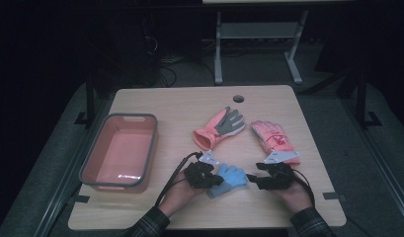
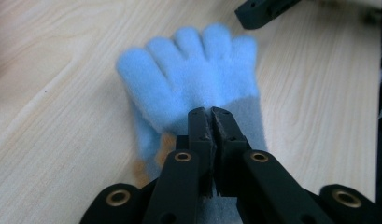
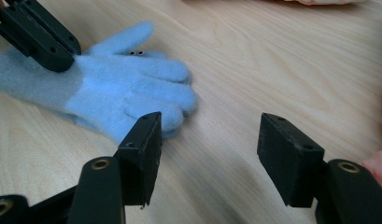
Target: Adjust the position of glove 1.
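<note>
The light-blue fleece glove (image 1: 231, 178) lies flat near the table's (image 1: 170, 106) front edge, at about six o'clock from the grey-palmed salmon glove (image 1: 220, 127). The left gripper (image 2: 211, 114) is clenched on its cuff, likely pinning it so the glove stays spread. The right gripper (image 3: 208, 144), at three o'clock of the glove's fingertips, stands released with bare wood between its jaws. A pink ski glove (image 1: 273, 139) lies at one o'clock, and the pink tub (image 1: 119, 151) waits at nine o'clock, probably as the gloves' destination.
</note>
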Action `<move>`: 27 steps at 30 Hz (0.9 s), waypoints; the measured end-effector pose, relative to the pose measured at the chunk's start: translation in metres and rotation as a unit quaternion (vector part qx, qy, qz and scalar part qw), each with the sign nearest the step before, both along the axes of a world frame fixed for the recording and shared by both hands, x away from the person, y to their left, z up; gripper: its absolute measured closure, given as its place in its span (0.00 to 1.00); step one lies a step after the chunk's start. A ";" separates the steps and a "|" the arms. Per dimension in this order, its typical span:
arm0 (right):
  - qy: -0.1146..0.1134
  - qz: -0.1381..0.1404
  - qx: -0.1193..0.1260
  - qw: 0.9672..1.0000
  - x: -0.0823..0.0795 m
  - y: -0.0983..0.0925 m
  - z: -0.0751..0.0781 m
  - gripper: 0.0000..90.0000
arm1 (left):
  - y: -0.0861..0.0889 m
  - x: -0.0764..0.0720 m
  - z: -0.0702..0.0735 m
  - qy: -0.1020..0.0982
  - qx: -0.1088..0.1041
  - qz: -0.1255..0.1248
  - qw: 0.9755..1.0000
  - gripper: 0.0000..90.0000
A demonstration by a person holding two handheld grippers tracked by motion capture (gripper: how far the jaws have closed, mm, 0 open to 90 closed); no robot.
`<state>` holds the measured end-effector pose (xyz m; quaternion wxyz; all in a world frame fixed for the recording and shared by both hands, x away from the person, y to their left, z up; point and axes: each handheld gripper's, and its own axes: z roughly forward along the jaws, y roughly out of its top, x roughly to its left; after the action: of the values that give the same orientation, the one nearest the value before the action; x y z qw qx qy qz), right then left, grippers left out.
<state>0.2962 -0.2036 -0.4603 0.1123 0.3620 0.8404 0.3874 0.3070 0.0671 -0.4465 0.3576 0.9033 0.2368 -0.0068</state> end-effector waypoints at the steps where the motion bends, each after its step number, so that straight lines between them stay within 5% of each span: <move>1: 0.001 -0.001 0.000 1.000 0.000 0.000 0.000 0.44 | 0.000 0.000 -0.001 -0.002 0.001 0.000 1.000 0.95; 13: 0.021 -0.008 -0.004 1.000 0.000 0.001 -0.003 0.26 | -0.011 -0.006 0.001 -0.038 0.038 0.005 0.999 0.22; 21: 0.022 -0.007 -0.018 1.000 0.001 0.006 -0.008 0.22 | -0.020 -0.001 -0.014 -0.029 0.057 0.012 0.998 0.16; 27: 0.018 -0.014 -0.009 1.000 0.001 0.001 -0.006 0.21 | -0.024 -0.002 -0.017 -0.047 0.062 0.012 0.997 0.17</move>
<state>0.2974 -0.2029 -0.4663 0.1057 0.3793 0.8409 0.3713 0.3053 0.0427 -0.4639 0.3115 0.9201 0.2310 0.0547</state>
